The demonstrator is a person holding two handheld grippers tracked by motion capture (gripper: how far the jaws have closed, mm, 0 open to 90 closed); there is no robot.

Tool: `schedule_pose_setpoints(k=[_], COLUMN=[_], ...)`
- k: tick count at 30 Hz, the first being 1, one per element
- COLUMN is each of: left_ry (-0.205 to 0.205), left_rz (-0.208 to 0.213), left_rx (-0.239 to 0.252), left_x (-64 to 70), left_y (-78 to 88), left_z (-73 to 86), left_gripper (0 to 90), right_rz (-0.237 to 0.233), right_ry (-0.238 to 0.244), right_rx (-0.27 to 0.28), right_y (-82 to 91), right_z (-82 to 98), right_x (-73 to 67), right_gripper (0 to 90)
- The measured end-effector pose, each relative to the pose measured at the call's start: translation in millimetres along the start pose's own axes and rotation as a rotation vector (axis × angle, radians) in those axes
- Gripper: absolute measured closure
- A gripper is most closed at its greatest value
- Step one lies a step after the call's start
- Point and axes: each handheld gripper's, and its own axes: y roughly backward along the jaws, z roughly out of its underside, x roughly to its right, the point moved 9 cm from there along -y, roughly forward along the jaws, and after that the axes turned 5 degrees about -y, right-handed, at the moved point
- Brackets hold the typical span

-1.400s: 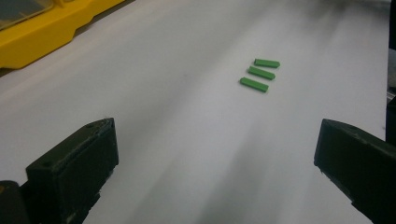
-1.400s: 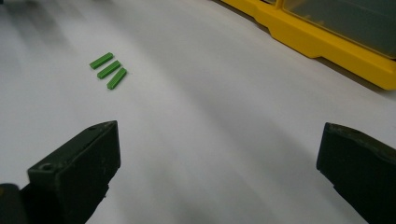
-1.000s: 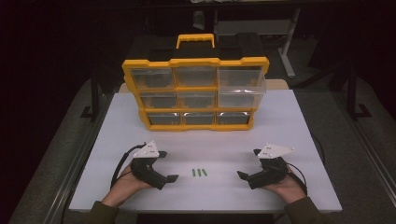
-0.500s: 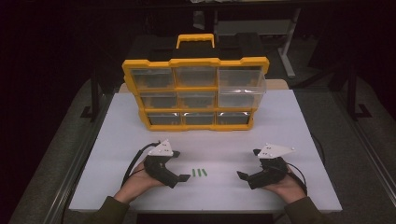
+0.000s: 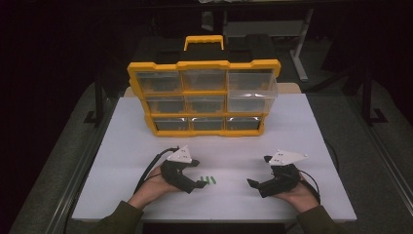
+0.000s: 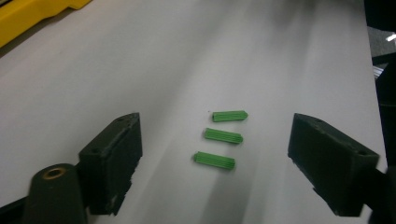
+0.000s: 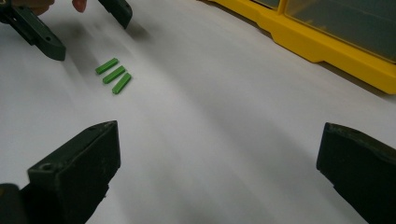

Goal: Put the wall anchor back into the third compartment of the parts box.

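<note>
At the left of the high view, the left gripper [image 5: 200,181] rests low over the white table [image 5: 311,126], held in the person's left hand [image 5: 151,187], its cable looping back toward the sleeve. Its jaws stand spread and have just been closing, with nothing yet pressed between them; in the left gripper view the three green wall plugs [image 6: 223,135] lie side by side on the bare surface between the two black jaws, touching neither. The plugs are ribbed, each with one tapered end, and are set parallel to one another with small gaps between. In the high view the plugs [image 5: 208,180] lie just beside the tips of the left gripper, near the front middle of the table. Behind them, toward the far edge, stands the yellow organizer case [image 5: 204,97], upright, with a carrying handle on top and three rows of clear-fronted drawers. At the right, the right gripper [image 5: 252,184] sits low over the table in the right hand [image 5: 297,195], well apart from the plugs, its jaws spread wide with nothing between them. In the right gripper view the plugs [image 7: 114,74] appear farther off at upper left, near the jaws of the left gripper, and the base of the yellow case [image 7: 327,46] runs along the upper right.
</note>
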Motion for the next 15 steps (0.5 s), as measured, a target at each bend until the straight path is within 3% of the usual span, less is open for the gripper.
schedule_pose_setpoints(k=[5,15], left_ry=[-0.023,-0.032], left_rz=[0.001,0.016], left_rx=[-0.018,-0.033], left_x=[0.7,4.6], left_y=[-3.1,-8.5], left_z=[2.4,6.1], left_gripper=[34.0,48.5], right_rz=[-0.003,-0.006], right_ry=[0.0,0.0], right_rx=[-0.001,-0.002], right_y=[0.2,-0.1], right_z=[0.1,0.3], right_x=[-0.1,-0.7], right_gripper=[0.0,0.0])
